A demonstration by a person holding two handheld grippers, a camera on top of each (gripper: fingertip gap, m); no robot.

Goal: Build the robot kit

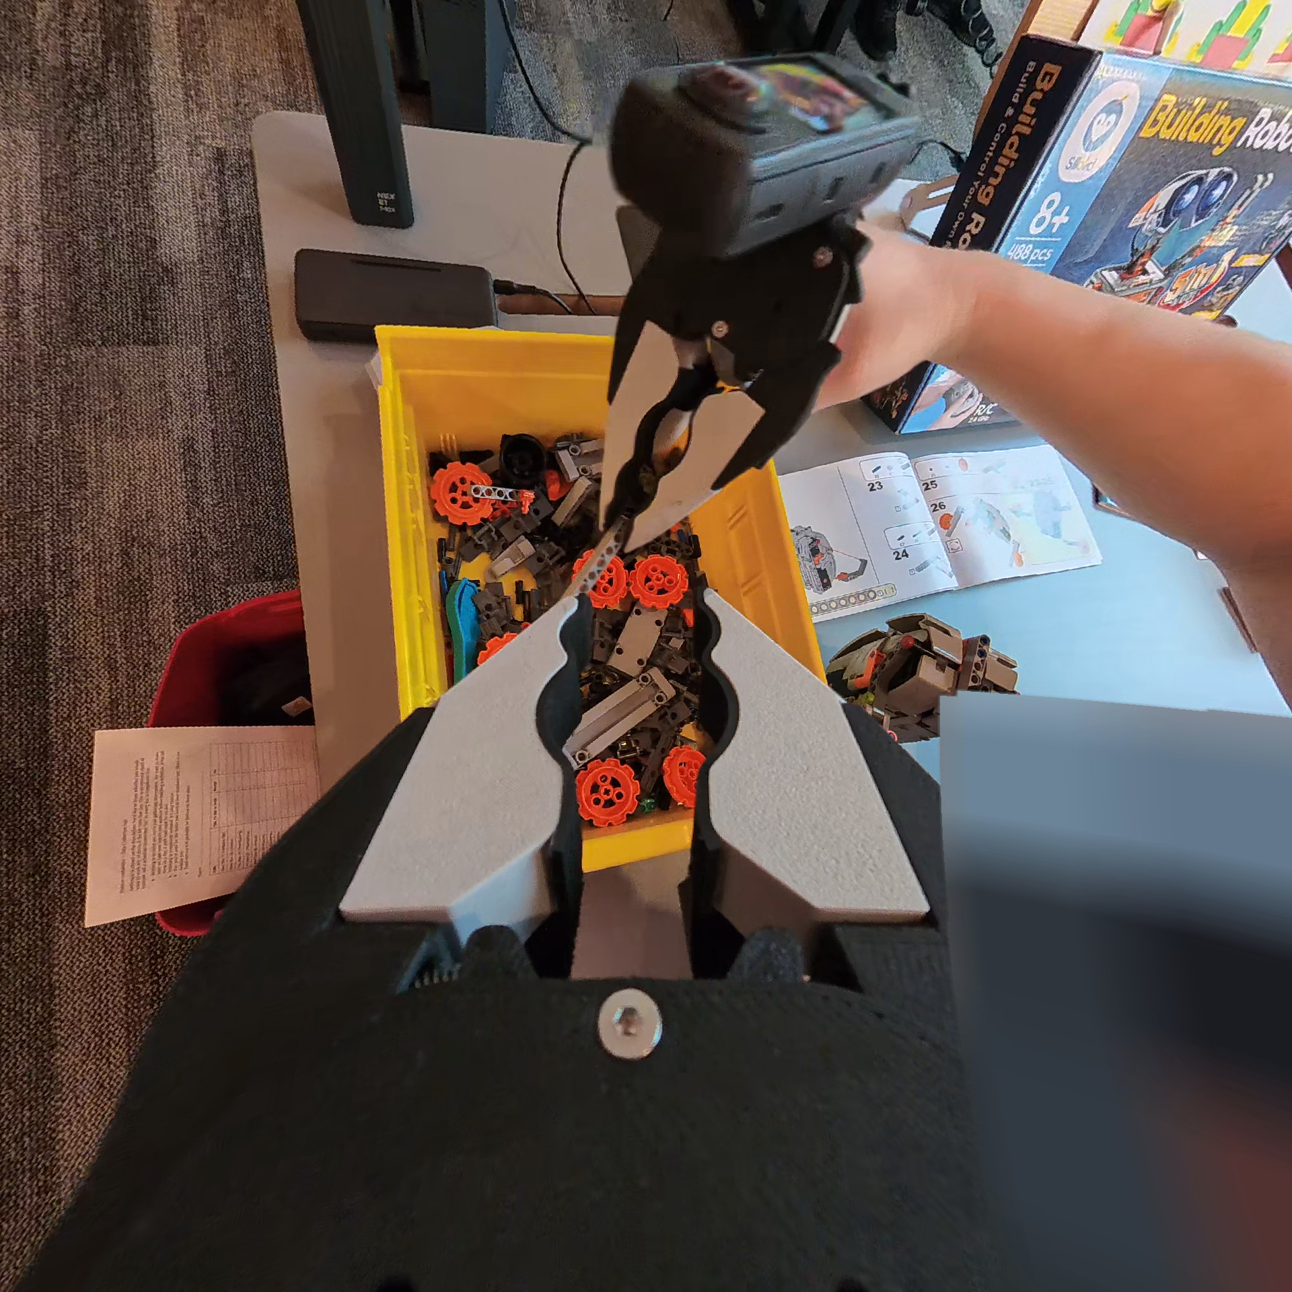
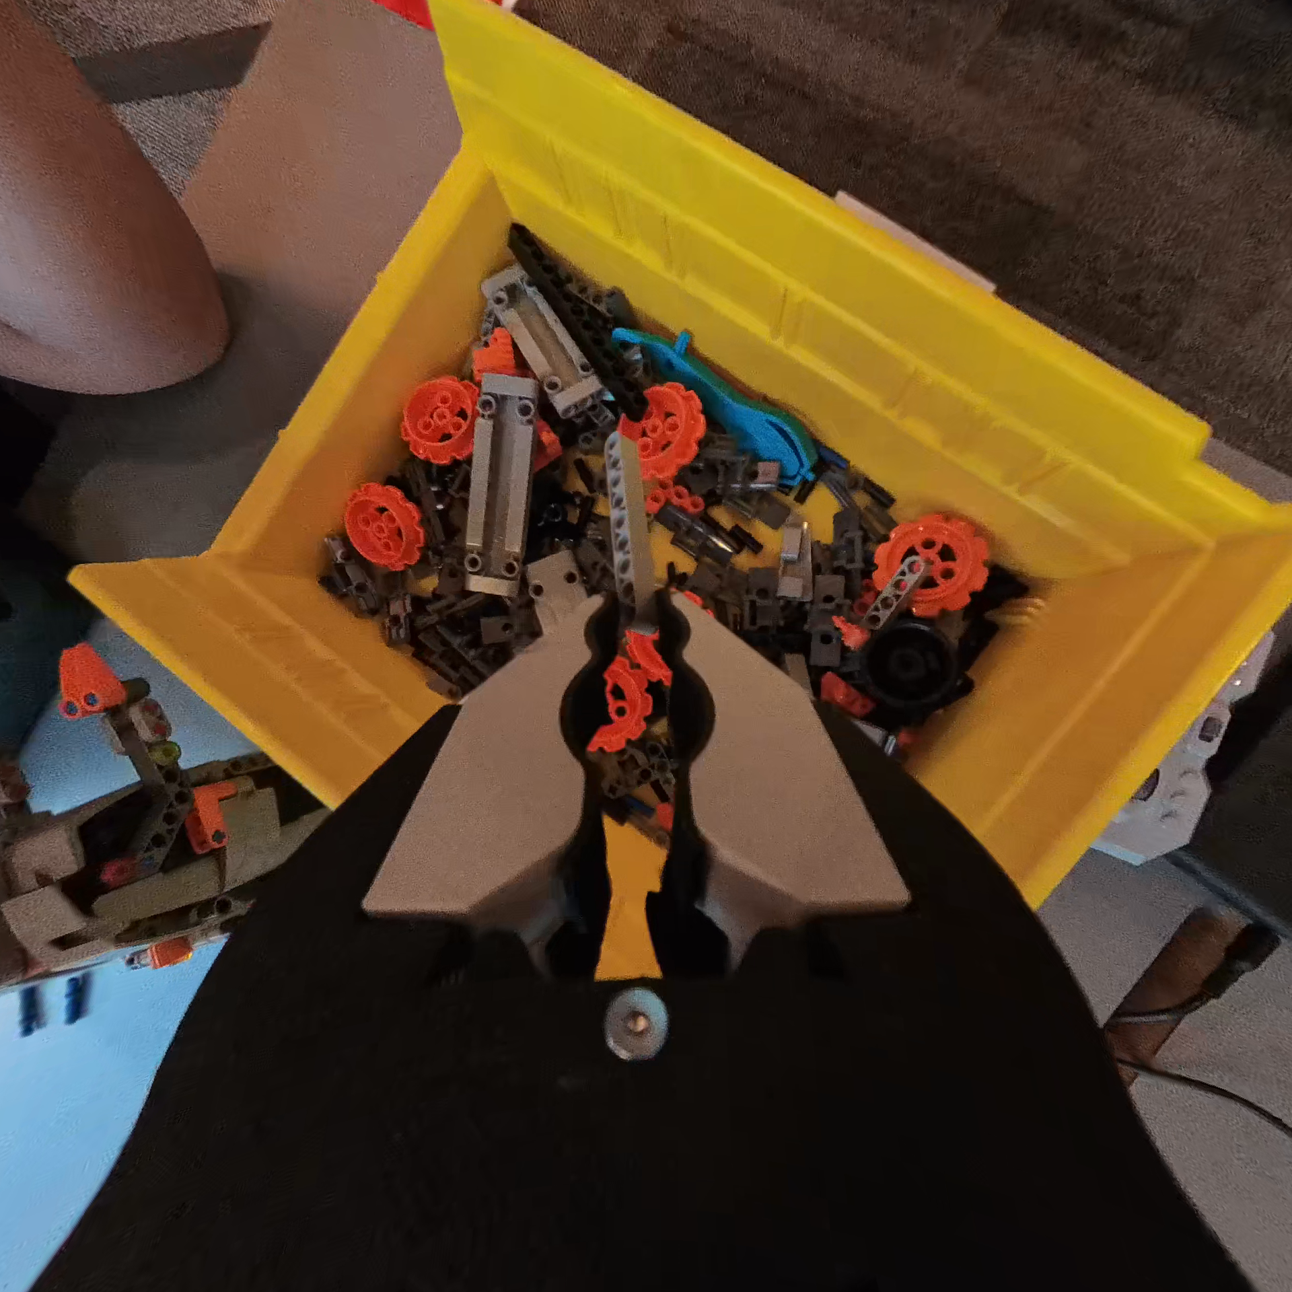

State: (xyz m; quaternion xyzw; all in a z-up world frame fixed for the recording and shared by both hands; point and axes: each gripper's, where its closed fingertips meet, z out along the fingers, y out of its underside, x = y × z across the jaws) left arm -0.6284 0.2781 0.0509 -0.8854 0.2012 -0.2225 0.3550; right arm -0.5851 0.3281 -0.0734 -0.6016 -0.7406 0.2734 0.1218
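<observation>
A yellow bin [image 1: 409, 489] [image 2: 769, 231] on the table holds several grey and black building pieces and orange gear wheels [image 1: 657, 580] [image 2: 440, 418]. My right gripper [image 2: 637, 601] is shut on a long light grey beam with holes [image 2: 624, 517] and holds it above the pile. In the left wrist view the right gripper [image 1: 619, 521] hangs over the bin with the beam [image 1: 601, 559] at its tips, held by a person's hand. My left gripper [image 1: 640, 605] is open and empty above the near half of the bin.
An open instruction booklet [image 1: 944, 531] and a partly built grey model [image 1: 923, 664] [image 2: 140, 839] lie right of the bin. A toy box [image 1: 1132, 196] stands at back right. A black device [image 1: 391, 293] with a cable sits behind the bin. A red bin [image 1: 231, 671] stands on the carpet. Across from one pair of fingers to the other is roughly 15 centimetres.
</observation>
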